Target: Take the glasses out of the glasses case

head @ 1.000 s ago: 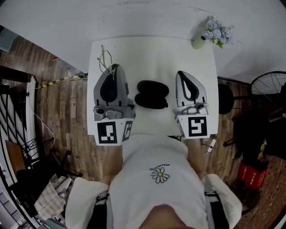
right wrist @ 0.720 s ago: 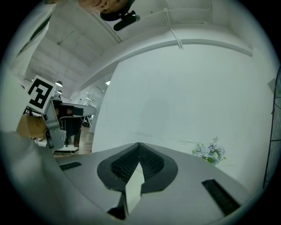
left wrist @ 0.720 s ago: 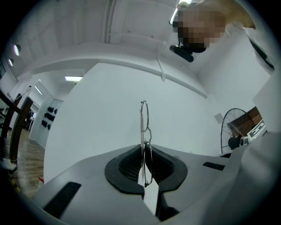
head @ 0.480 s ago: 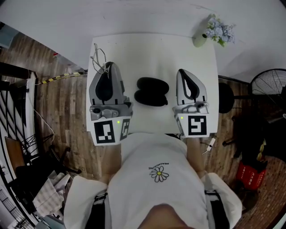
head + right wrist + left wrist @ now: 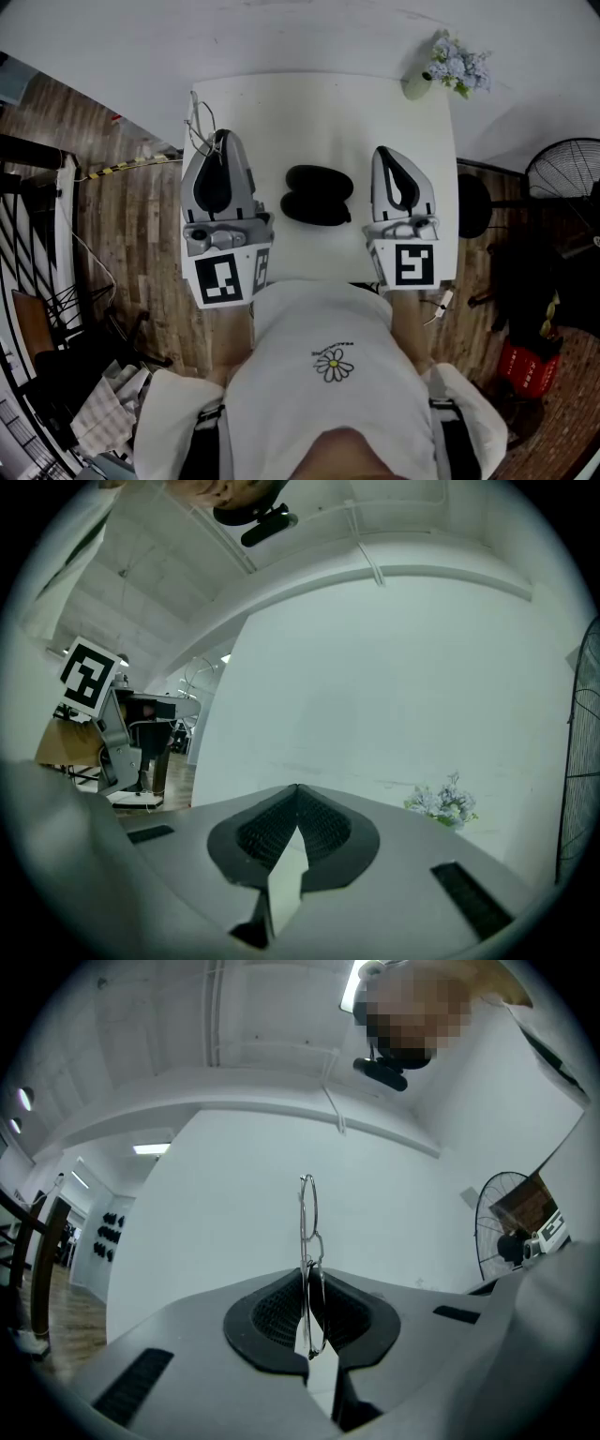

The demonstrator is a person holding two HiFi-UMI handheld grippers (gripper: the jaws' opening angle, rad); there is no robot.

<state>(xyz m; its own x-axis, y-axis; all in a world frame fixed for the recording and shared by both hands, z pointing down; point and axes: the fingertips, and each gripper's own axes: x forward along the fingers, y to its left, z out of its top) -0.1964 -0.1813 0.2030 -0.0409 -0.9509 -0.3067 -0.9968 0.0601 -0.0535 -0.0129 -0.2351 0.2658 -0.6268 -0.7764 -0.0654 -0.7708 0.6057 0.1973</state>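
Observation:
Thin wire-framed glasses [image 5: 202,122] stick out past the tip of my left gripper [image 5: 221,137], which is shut on them over the left side of the white table [image 5: 319,112]. In the left gripper view the glasses [image 5: 307,1232] stand edge-on and upright, pinched between the dark pads of that gripper [image 5: 309,1277]. The black glasses case [image 5: 317,194] lies open in the middle of the table, between both grippers and apart from each. My right gripper [image 5: 385,153] hovers right of the case, shut with nothing in it; its tips [image 5: 296,789] meet.
A small vase of pale flowers [image 5: 450,70] stands at the table's far right corner and also appears in the right gripper view [image 5: 441,803]. A floor fan [image 5: 562,178] stands right of the table. Wooden floor and a white wall surround it.
My left gripper has drifted a little to the left, away from the case, with the glasses still in it, and rolled slightly. The right gripper and the case have stayed put.

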